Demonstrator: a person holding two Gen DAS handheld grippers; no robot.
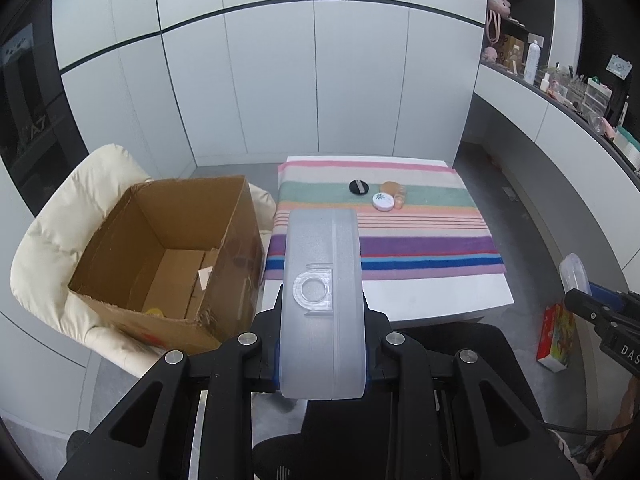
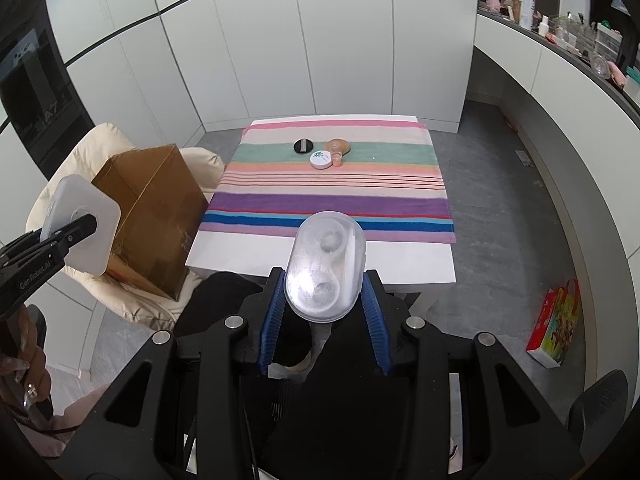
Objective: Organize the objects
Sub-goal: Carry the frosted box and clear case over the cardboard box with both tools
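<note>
My left gripper point(image 1: 322, 354) is shut on a frosted white plastic case point(image 1: 322, 300), held in the air in front of the table, to the right of an open cardboard box point(image 1: 168, 256). The case also shows in the right wrist view point(image 2: 80, 228). My right gripper point(image 2: 324, 300) is shut on a clear oval contact lens case point(image 2: 325, 266) in front of the table's near edge. On the striped cloth point(image 2: 328, 200) lie a black round puff point(image 2: 303, 146), a white round tin point(image 2: 321, 160), a small clear cup point(image 2: 337, 158) and a tan round piece point(image 2: 338, 145).
The cardboard box sits on a cream cushioned chair point(image 1: 52, 240) left of the white table point(image 2: 320, 260). A black chair back point(image 2: 224, 300) is below the grippers. A red carton point(image 2: 554, 328) lies on the floor at right. A counter with bottles point(image 2: 528, 0) runs along the right wall.
</note>
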